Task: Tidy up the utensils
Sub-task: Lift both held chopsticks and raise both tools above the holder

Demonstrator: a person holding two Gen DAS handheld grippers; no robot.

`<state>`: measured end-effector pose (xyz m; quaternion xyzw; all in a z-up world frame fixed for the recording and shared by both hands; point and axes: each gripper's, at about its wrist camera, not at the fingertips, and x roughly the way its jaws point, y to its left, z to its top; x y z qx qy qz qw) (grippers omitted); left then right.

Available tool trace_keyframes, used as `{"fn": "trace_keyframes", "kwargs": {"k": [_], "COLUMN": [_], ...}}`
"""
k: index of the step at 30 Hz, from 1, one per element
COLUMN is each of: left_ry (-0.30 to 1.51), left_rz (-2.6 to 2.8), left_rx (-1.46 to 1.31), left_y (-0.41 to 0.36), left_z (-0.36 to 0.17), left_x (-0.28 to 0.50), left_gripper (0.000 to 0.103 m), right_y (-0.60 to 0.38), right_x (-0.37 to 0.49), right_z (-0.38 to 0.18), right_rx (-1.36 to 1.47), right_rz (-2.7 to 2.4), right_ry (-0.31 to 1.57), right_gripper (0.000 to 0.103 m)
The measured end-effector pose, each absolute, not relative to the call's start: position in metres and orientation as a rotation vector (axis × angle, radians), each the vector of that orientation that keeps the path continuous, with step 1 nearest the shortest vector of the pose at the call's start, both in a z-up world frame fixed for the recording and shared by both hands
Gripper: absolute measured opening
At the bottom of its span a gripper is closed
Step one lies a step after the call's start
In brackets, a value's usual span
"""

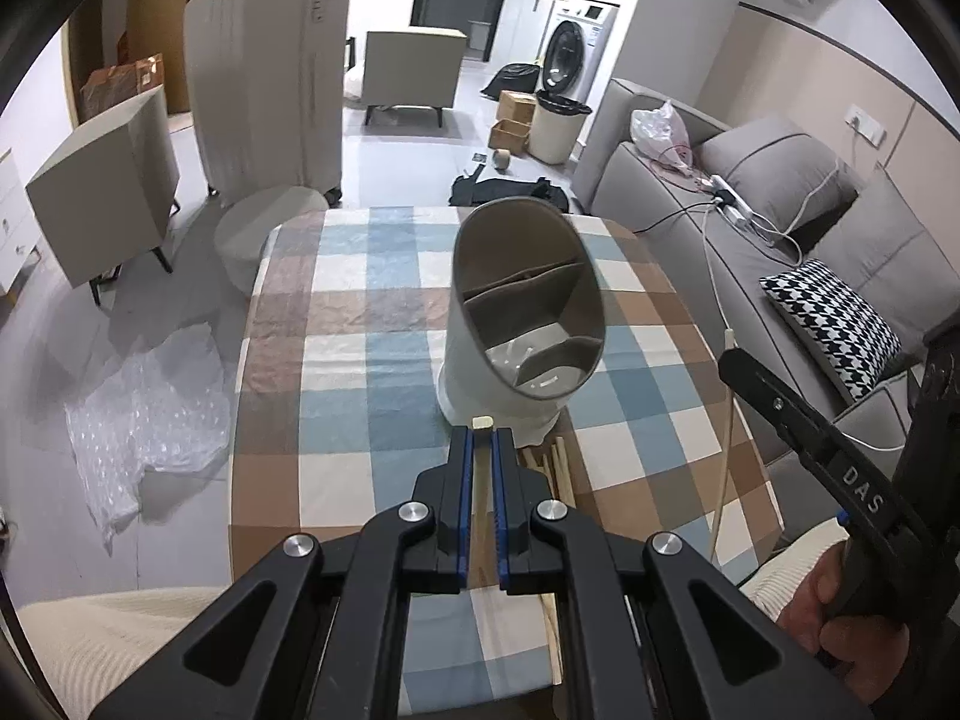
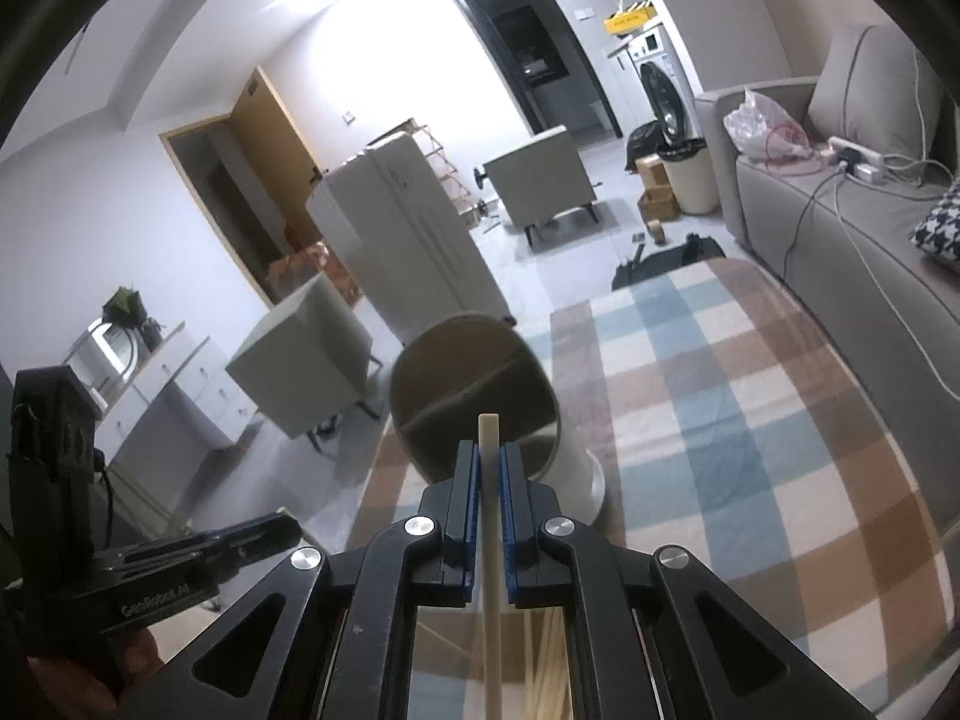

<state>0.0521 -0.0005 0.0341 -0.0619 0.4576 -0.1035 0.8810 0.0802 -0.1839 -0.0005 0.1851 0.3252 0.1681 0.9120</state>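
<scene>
Utensil holder (image 1: 522, 324) on table (image 1: 360, 312) — loose chopsticks (image 1: 555, 468) at its base, sofa (image 1: 750, 192) right.

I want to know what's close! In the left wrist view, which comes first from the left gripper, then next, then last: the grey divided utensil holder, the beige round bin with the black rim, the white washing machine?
1. Grey divided utensil holder: just ahead of the left gripper, on the checked table.
2. Beige round bin with the black rim: on the floor past the table.
3. White washing machine: farthest, at the back.

Pale tiled floor (image 1: 390, 156), white walls (image 2: 108, 192), bright glare overhead. Grey sofa (image 1: 750, 180) along the right with a houndstooth cushion (image 1: 834, 330). Beige cabinets (image 1: 102, 180) at left, tall white panel (image 1: 270, 90) behind. Washing machine (image 1: 576, 48) in the far alcove, open wooden door (image 2: 270, 138).
</scene>
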Motion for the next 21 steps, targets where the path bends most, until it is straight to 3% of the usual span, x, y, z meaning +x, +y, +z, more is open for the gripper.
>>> {"fn": "trace_keyframes", "kwargs": {"k": [7, 21], "left_ry": [0.927, 0.785], "left_rz": [-0.246, -0.292], "left_rx": [-0.116, -0.124], "left_y": [-0.005, 0.006], "left_z": [0.060, 0.163], "left_x": [0.053, 0.100], "left_gripper": [0.002, 0.002], "right_y": [-0.192, -0.182], "right_x": [0.088, 0.169], "right_z": [0.015, 0.100], "right_rx": [0.389, 0.413], "right_rz": [0.329, 0.379], "right_ry": [0.619, 0.331], "right_gripper": [0.006, 0.006]}}
